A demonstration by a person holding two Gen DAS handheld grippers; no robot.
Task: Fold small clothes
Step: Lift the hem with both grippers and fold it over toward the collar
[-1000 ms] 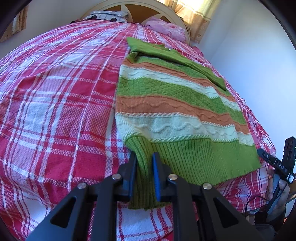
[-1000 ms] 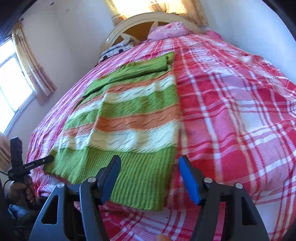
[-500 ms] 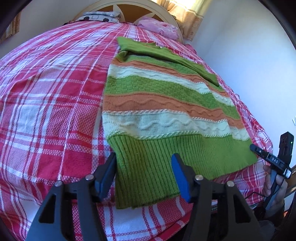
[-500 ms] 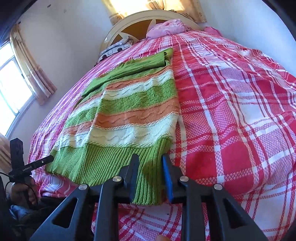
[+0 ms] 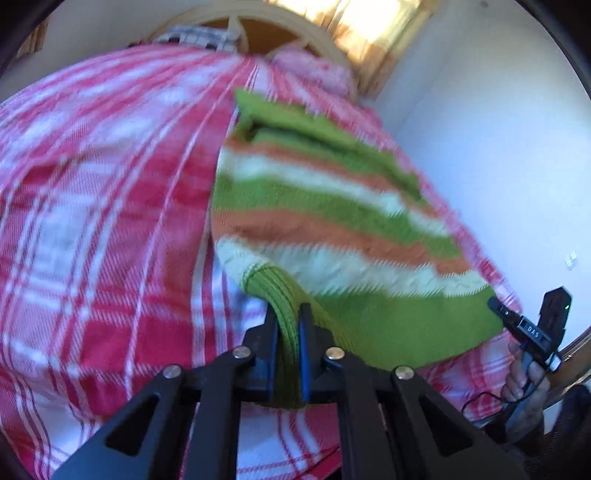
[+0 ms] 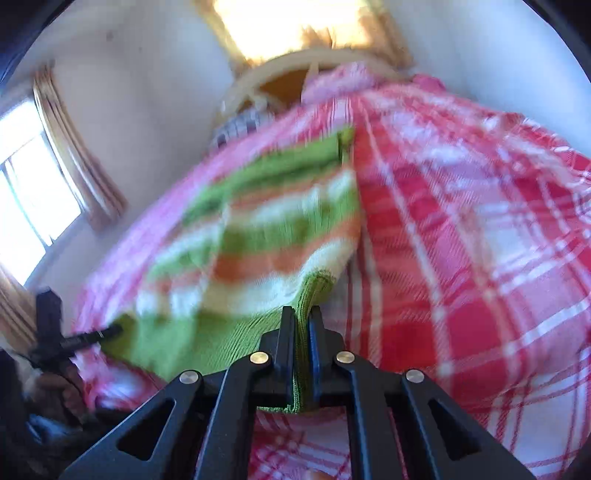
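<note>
Walls (image 5: 480, 129): white.
Bed cover (image 5: 110, 184): red-white plaid.
Headboard (image 6: 295, 66): cream, arched.
Window (image 6: 29, 192): bright, curtains (image 6: 77, 155) beige.

Bed (image 5: 92, 206) under a red-and-white plaid cover, wooden arched headboard (image 5: 280, 29) at the far end. Striped green, orange and cream sweater (image 5: 332, 236) spread along one side of the cover, hem corners lifted off it. Pink pillow (image 5: 314, 70) and a dark checked one (image 5: 199, 35) up by the headboard.

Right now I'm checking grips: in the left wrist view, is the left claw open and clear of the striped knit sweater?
No, the left claw is shut on the ribbed green hem of the green, orange and cream striped knit sweater.
</note>
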